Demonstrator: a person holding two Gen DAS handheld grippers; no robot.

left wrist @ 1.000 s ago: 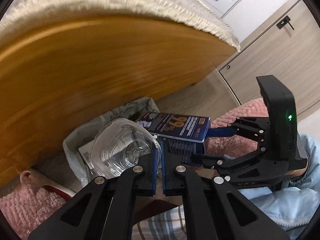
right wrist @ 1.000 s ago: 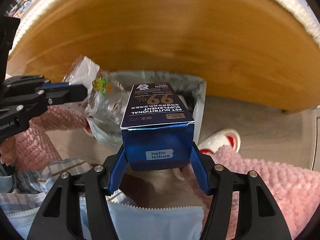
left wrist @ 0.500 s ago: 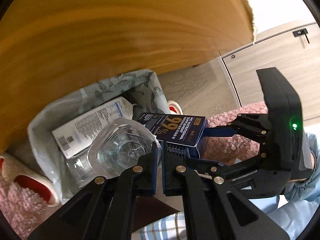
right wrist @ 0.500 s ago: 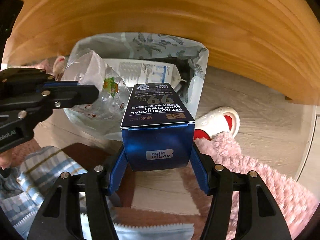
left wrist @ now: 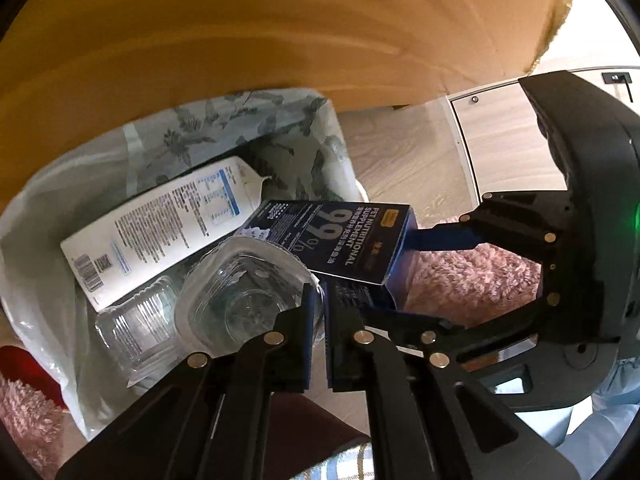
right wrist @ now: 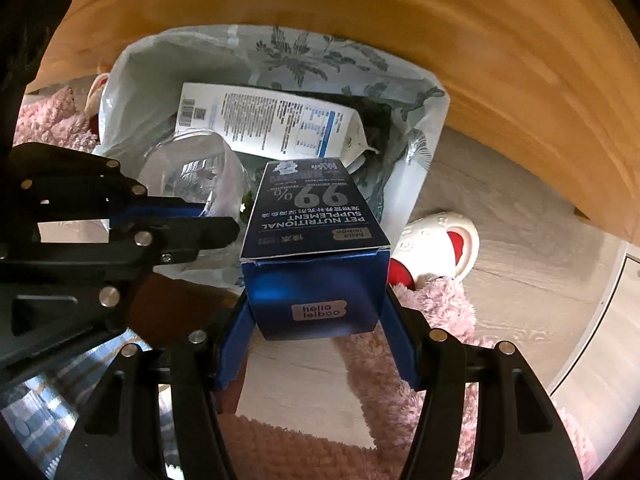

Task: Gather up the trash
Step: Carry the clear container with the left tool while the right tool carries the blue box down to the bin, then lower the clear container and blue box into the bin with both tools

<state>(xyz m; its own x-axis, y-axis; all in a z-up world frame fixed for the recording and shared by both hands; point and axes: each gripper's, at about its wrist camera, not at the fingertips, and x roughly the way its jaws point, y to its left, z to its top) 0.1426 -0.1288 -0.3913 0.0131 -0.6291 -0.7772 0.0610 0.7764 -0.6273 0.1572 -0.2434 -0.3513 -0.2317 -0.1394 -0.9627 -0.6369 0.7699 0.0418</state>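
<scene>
**Box and clear tub held over the lined bin**

In the left wrist view the left gripper, at lower centre, has its blue-padded fingers almost together, pinching the thin rim of a clear plastic tub, a rounded-square, ribbed, glossy shell. In the right wrist view the right gripper stands at lower centre, its blue fingers spread about halfway and pressed on both sides of a dark blue cardboard box, rectangular, matte, printed with "99%" and "PET NUTRITIONAL SUPPLEMENT".

Beyond both fingers gapes a bin lined with a thin translucent bag printed with grey leaves. Inside lies a white carton with small print and a barcode, flat and gable-ended, and beside it another clear ribbed container. A smooth curved wooden panel fills the top of both frames. Fluffy pink slippers with a white-and-red toe sit on pale wood-grain floor at right.

Against the earlier frames, the bin is larger and nearer the centre, the carton shows more fully, and both grips are unchanged.
</scene>
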